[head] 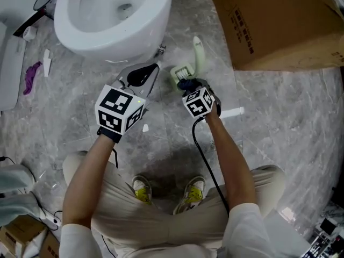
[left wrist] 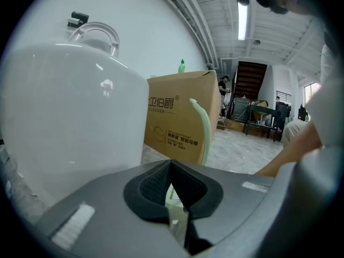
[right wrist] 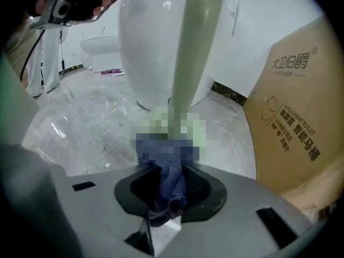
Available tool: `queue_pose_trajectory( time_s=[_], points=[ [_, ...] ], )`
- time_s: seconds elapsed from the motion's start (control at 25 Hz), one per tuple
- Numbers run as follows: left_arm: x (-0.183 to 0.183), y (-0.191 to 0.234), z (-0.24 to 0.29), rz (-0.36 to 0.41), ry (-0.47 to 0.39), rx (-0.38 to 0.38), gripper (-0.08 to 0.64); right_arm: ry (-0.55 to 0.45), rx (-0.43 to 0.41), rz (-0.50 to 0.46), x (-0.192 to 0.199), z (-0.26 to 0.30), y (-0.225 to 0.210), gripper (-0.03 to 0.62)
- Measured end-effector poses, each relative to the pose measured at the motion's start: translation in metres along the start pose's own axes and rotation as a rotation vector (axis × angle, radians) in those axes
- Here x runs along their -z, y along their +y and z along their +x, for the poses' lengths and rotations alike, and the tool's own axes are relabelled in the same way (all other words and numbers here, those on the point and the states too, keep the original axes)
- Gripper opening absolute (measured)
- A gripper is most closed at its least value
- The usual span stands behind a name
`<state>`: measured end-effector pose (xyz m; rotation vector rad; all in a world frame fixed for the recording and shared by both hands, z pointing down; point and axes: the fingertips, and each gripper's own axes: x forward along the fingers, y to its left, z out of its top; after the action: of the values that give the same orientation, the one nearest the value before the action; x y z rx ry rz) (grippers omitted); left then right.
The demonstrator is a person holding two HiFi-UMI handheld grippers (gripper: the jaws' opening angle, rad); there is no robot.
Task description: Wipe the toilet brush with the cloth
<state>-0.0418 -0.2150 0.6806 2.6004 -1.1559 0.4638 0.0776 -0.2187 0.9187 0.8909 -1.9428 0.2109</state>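
Observation:
A pale green toilet brush (head: 197,51) stands on the marble floor beside the toilet base, its handle curving upward (right wrist: 196,47). My right gripper (head: 187,85) is shut on a dark blue cloth (right wrist: 170,190), which bunches between the pads and reaches up to the foot of the brush; that spot is hidden by a mosaic patch. My left gripper (head: 151,71) hovers left of the brush by the toilet base, jaws together with nothing held (left wrist: 172,168). In the left gripper view the brush handle (left wrist: 203,133) rises beyond the jaws.
The white toilet (head: 113,15) fills the upper left. A large cardboard box (head: 274,20) stands at the upper right, close behind the brush. A purple rag (head: 31,75) and white scraps (head: 232,112) lie on the floor. The person's shoes (head: 167,192) are below the grippers.

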Motion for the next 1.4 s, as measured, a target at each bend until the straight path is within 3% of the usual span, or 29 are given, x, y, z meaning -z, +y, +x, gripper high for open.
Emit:
queue_pose_trajectory(
  time_s=[0.16,0.4,0.48,0.6,0.72,0.92,1.0,1.24,1.4],
  points=[
    [0.001,0.001,-0.005,-0.004,0.001,0.001,-0.003,0.024,-0.013,-0.025,0.000,0.003,0.007,0.083],
    [-0.007,0.000,-0.002,-0.008,-0.026,0.017,-0.003,0.111,-0.078,-0.166,0.004,-0.003,0.023,0.081],
    [-0.012,-0.001,0.000,-0.012,-0.042,0.024,-0.003,0.076,-0.069,-0.209,-0.004,-0.014,0.022,0.081],
    [-0.019,-0.006,0.001,-0.049,-0.073,0.040,-0.003,-0.014,-0.044,-0.170,-0.026,-0.044,0.011,0.081],
    [-0.028,-0.003,0.005,-0.069,-0.097,0.047,-0.003,-0.004,-0.048,-0.094,-0.042,-0.071,-0.004,0.081],
    [-0.029,0.001,0.011,-0.045,-0.096,0.045,-0.003,0.004,-0.024,-0.141,-0.055,-0.126,-0.023,0.081],
    [-0.033,0.001,0.010,-0.041,-0.114,0.046,-0.003,-0.038,-0.014,-0.119,-0.069,-0.154,-0.034,0.081],
    [-0.050,-0.003,0.007,-0.018,-0.158,0.058,-0.003,-0.302,0.036,0.040,-0.125,-0.227,-0.057,0.081],
    [-0.055,-0.009,0.002,0.013,-0.173,0.069,-0.003,-0.433,0.087,0.080,-0.152,-0.254,-0.070,0.081]
  ],
)
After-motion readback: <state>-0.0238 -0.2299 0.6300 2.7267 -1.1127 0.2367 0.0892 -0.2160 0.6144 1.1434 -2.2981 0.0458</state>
